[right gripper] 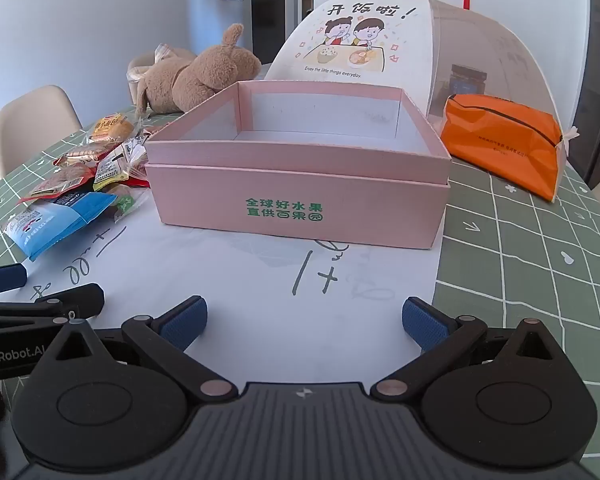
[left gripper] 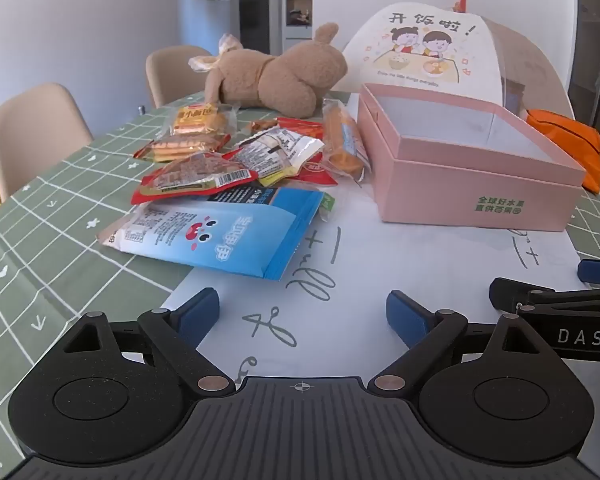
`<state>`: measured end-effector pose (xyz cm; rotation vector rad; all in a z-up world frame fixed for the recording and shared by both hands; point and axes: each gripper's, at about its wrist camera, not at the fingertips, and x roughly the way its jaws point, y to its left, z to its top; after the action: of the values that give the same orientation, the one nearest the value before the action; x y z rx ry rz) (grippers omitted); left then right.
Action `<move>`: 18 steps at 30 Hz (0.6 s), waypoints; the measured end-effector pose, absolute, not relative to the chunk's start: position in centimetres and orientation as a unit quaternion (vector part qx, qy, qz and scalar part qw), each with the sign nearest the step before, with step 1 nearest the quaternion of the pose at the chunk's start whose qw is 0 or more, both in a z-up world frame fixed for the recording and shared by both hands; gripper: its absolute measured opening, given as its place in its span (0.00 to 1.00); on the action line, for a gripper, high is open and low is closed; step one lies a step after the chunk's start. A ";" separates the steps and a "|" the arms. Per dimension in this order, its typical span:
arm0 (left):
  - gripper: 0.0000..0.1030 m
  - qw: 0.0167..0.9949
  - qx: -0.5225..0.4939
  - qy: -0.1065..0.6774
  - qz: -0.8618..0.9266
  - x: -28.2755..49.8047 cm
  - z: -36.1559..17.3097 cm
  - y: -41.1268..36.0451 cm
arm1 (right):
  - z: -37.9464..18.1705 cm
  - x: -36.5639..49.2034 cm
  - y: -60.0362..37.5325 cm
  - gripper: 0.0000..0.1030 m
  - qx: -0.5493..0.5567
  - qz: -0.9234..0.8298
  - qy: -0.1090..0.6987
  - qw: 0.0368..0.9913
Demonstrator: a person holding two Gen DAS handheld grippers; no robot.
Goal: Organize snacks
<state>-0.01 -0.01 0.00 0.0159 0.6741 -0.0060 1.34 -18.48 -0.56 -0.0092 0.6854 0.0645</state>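
Jaws wide and empty on both the left gripper point(left gripper: 302, 316) and right gripper point(right gripper: 304, 322), low over the table's near edge, nothing yet packed in the pink box point(right gripper: 300, 184) mid-table: next, probably reaching left for the blue packet point(left gripper: 216, 236) fronting the snack pile point(left gripper: 236, 156).
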 end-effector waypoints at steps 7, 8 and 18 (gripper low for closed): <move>0.92 0.945 0.003 0.328 -0.005 -0.1 0.0 0.0 | -0.6 1.3 -18.5 1.00 -0.003 0.032 0.336 0.941; 0.92 0.945 0.004 0.328 -0.004 -0.1 0.0 0.0 | -0.6 1.3 -18.5 1.00 -0.003 0.033 0.336 0.941; 0.92 0.944 0.004 0.329 -0.004 -0.1 0.0 0.0 | -0.6 1.3 -18.5 1.00 -0.001 0.033 0.335 0.942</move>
<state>-0.07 0.02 0.01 0.0084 0.6695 -0.0089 1.33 -18.48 -0.58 -0.0015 0.6840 0.0670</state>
